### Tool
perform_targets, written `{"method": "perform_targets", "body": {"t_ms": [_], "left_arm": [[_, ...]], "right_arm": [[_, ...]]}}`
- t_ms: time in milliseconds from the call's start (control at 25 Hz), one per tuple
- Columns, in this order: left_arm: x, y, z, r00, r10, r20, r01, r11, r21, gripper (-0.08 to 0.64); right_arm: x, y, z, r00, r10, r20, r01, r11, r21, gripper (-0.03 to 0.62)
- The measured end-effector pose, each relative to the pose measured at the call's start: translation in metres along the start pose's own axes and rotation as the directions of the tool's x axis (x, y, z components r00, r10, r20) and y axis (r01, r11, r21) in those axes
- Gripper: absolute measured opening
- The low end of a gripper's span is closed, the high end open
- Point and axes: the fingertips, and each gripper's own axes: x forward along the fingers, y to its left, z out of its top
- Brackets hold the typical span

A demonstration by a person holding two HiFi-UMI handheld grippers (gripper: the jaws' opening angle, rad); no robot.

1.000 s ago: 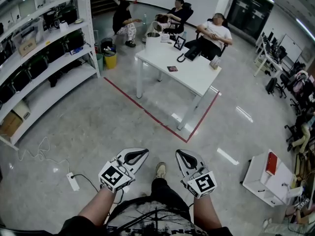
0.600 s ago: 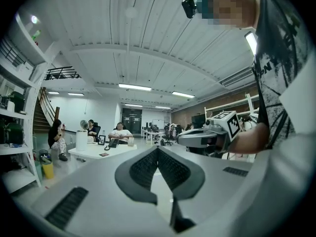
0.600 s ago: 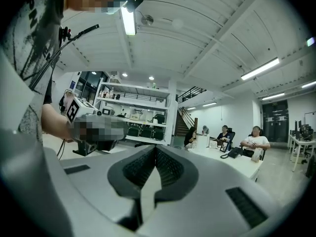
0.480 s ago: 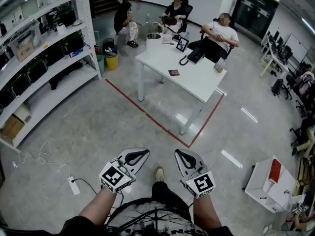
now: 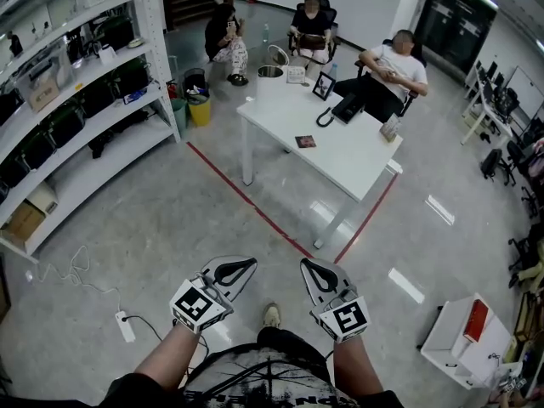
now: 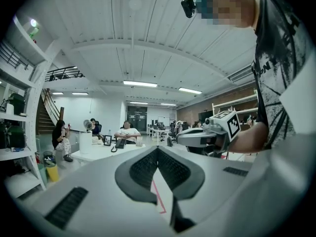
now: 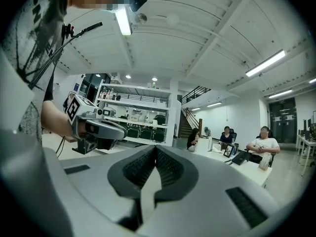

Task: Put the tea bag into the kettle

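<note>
Left gripper (image 5: 238, 269): low in the head view at 7 o'clock. Jaws are closed tip to tip and hold nothing (its own view shows the ribbed pads (image 6: 143, 169) meeting along one line).
Right gripper (image 5: 314, 270): at 5 o'clock, level with the left one and apart from it. Jaws are pressed together and empty, pads (image 7: 170, 169) touching.
Kettle (image 5: 270, 75): white, lid tipped up, on the far corner of the table at 12 o'clock, well apart from both grippers.
Tea bag: not certain. A small dark square packet (image 5: 305, 141) lies flat mid-table, at 5 o'clock from the kettle, too small to tell more.
Table (image 5: 361, 160): white, inside a corner of red tape line (image 5: 255, 211) on the floor.
Also on the table: a picture frame (image 5: 323, 85) and a black phone (image 5: 345, 109), both at 4 o'clock from the kettle.
People: three seated beyond the table, from 11 to 1 o'clock.
Shelving (image 5: 76, 117): white racks at 9 to 10 o'clock, holding dark cases and boxes.
Floor: a power strip (image 5: 125, 326) at 8 o'clock, near the left gripper.
Side table (image 5: 446, 334): white, at 4 o'clock, with a red book (image 5: 476, 320) on it.
</note>
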Motion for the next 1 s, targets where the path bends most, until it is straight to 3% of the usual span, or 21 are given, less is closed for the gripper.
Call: {"method": "perform_targets", "body": {"t_ms": [400, 680, 1000], "left_arm": [[0.074, 0.051, 0.009, 1.0, 0.028, -0.001, -0.028, 1.0, 0.013, 0.008], [0.118, 0.065, 0.004, 0.999, 0.023, -0.027, -0.022, 1.0, 0.02, 0.009], [0.151, 0.082, 0.007, 0.999, 0.029, -0.027, -0.028, 0.999, 0.021, 0.008]], "right_arm": [[0.041, -0.074, -0.006, 0.998, 0.059, 0.012, -0.059, 0.998, -0.024, 0.011], [0.052, -0.122, -0.006, 0.998, 0.054, 0.018, -0.054, 0.998, -0.03, 0.011], [0.063, -0.152, -0.013, 0.996, 0.085, 0.041, -0.084, 0.996, -0.038, 0.011]]}}
